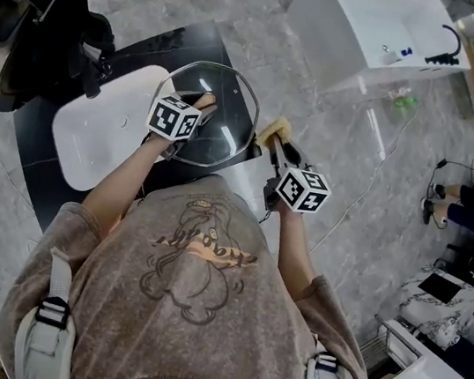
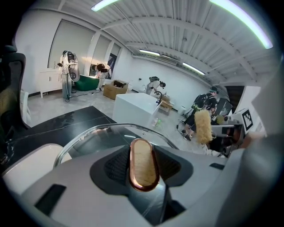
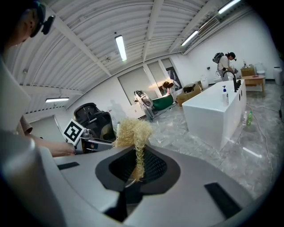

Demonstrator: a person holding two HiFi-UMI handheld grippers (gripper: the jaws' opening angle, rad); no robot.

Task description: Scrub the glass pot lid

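Gripping the oval handle [image 2: 143,163] of the glass pot lid [image 1: 231,94], the left gripper [image 1: 192,113] has its jaws clenched on either side of that copper-rimmed knob, whose pale flat face turns toward the gripper's own camera. The lid hangs in the air over the black counter [image 1: 166,46], just right of the white basin [image 1: 95,130] set into it, with the glass dome and its metal rim stretching away on the far side of the jaws. On the right, the right gripper [image 1: 277,148] grasps a yellow fibrous scrubber [image 1: 274,130]: its jaws pinch the thin lower end, and the frizzy tuft stands up beyond the tips. That tuft sits just beside the lid's right rim, and the left gripper view shows a gap between the two. Both grippers carry marker cubes and point away from the person and downward, the person's bare forearms reaching out from a brown printed shirt [image 1: 191,284]. Far left of the counter stands a black office chair [image 1: 45,20]. Across the grey marbled floor, to the far right, is a white island [image 1: 370,22] with a black tap.
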